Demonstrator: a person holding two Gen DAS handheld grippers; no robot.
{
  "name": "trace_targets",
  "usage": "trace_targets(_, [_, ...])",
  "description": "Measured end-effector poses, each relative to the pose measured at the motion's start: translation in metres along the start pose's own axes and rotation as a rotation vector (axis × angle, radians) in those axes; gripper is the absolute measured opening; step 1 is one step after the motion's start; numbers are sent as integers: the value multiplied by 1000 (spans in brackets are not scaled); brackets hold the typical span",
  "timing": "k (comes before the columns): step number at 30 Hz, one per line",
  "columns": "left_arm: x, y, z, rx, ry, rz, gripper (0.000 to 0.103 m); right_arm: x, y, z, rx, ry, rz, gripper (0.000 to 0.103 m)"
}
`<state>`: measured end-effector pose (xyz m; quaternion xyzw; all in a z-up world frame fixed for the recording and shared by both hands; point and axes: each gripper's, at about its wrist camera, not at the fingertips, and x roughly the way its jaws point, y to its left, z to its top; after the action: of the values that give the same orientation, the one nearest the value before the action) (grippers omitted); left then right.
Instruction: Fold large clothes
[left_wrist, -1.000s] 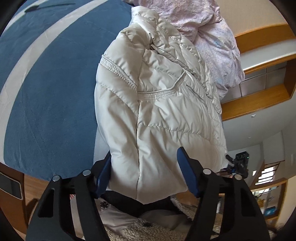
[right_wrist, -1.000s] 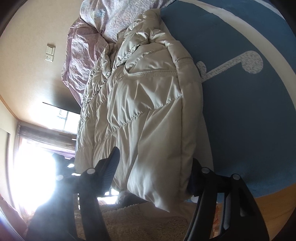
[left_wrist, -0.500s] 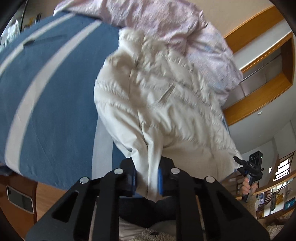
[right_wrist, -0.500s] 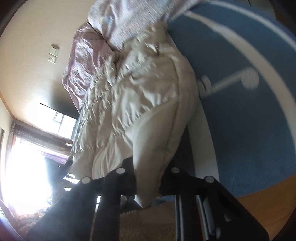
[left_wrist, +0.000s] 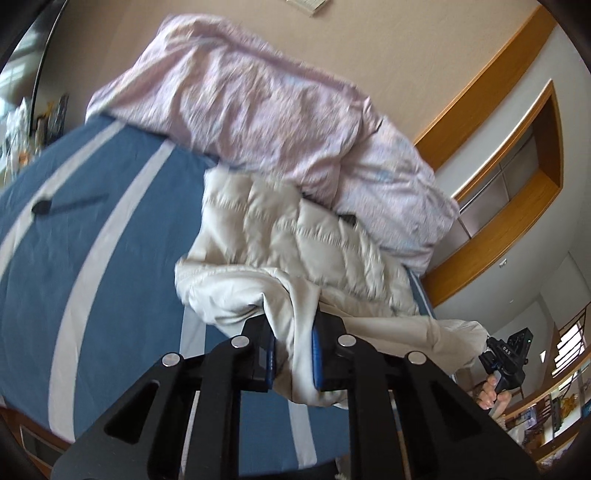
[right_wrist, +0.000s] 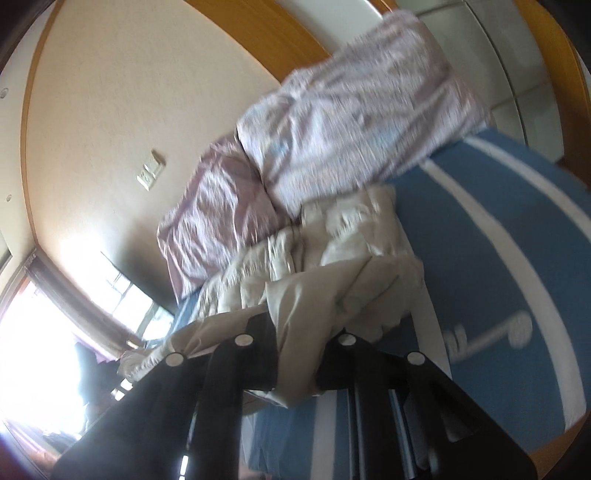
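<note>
Both grippers are clamped on the near hem of the cream puffer jacket (left_wrist: 295, 251): the left gripper (left_wrist: 293, 356) and right gripper (right_wrist: 295, 354) each pinch a fold. Its far half lies on the blue striped bed (left_wrist: 92, 258), collar against a pink duvet (left_wrist: 266, 110).

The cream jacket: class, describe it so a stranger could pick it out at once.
Find the blue bedspread with pale stripes. At its far end, below the heaped pink quilt, lies the cream jacket. It alone is quilted cream fabric, its near hem pinched in both grippers.
</note>
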<state>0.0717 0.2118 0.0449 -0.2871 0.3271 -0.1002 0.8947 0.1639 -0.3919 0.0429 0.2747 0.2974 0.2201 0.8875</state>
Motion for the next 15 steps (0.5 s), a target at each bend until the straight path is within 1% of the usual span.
trace_targets(2, [3,-5,15,14,-28,0,14,8,12,16,-23,-41,-8,14])
trace_targets(7, [18,-15,47,35,-64,17,14,28,32,47,-79,-108,-47,14])
trace_targets(10, [31,-25,72,61,-76,42,14,47,42,70,-96,-138,-69,14])
trace_targets(12, [42,-32,90,84,-87,60,14,65,48,88,-108,-161,-96,14])
trace_targets(15, [63,-39,118,98,-109,88,14,92,50,108,-102,-182,-117,14])
